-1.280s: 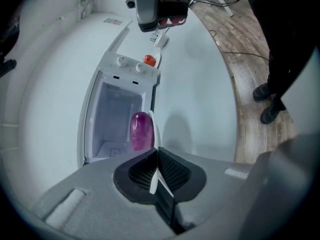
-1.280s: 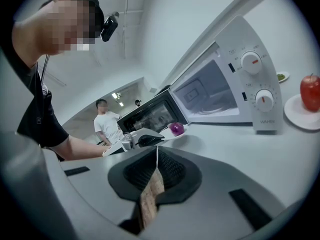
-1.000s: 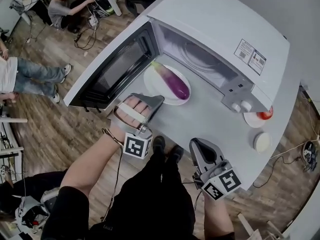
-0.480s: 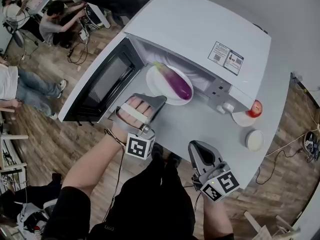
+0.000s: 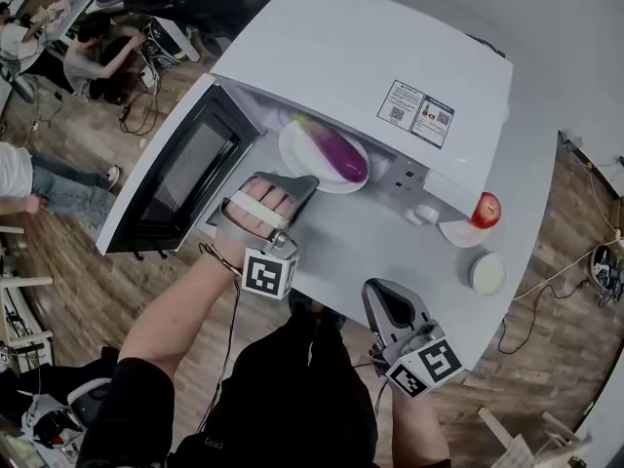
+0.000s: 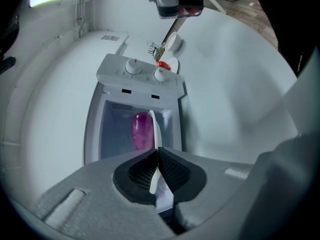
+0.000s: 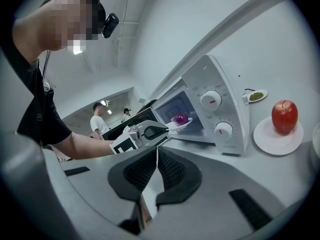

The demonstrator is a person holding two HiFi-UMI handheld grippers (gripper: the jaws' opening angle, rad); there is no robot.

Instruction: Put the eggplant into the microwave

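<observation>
Eggplant (image 5: 336, 152) on plate (image 5: 292, 156) in left gripper (image 5: 304, 183), forearm (image 5: 185, 310) outstretched toward microwave (image 5: 361, 57).

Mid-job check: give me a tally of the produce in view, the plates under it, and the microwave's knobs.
Eggplant: 1
Apple: 1
Plates: 2 (eggplant's plate, apple's plate)
Knobs: 2 (upper knob, lower knob)
Total: 6
</observation>
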